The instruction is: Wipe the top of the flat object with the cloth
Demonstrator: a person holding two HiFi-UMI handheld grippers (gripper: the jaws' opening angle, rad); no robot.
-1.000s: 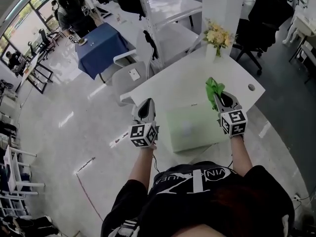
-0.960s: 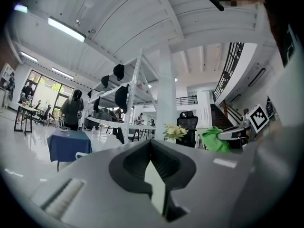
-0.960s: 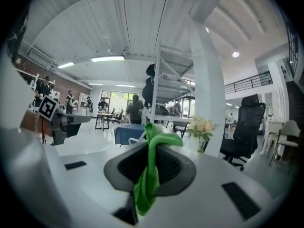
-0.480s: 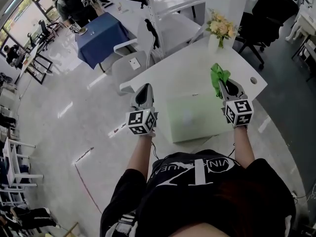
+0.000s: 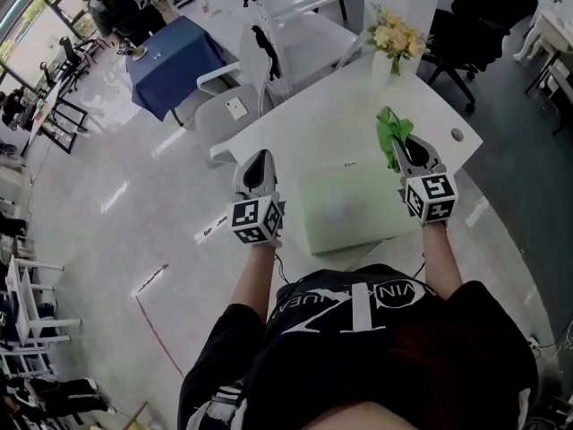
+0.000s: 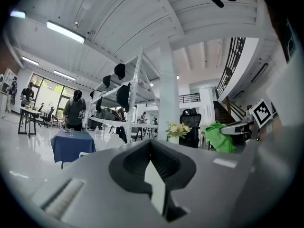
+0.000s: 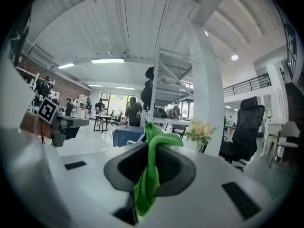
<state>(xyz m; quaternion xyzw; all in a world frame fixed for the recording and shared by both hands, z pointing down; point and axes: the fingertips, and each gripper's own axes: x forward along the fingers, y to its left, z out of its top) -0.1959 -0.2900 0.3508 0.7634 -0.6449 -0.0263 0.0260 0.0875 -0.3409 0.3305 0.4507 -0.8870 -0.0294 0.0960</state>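
A pale green flat object lies on the white table, just in front of the person. My right gripper hovers above its right side, shut on a bright green cloth that sticks out past the jaws. In the right gripper view the cloth is pinched between the dark pads. My left gripper is held at the table's left edge, left of the flat object, shut with nothing in it. In the left gripper view its jaws stand closed together, and the cloth shows at the right.
A vase of yellow flowers stands at the table's far side. A round cable hole is at the far right. White chairs stand left of the table, a black office chair behind it, and a blue-covered table further back.
Both grippers hold much the same pose. The head view has shifted a little, and the right gripper with the cloth sits slightly higher in the frame than a second ago.
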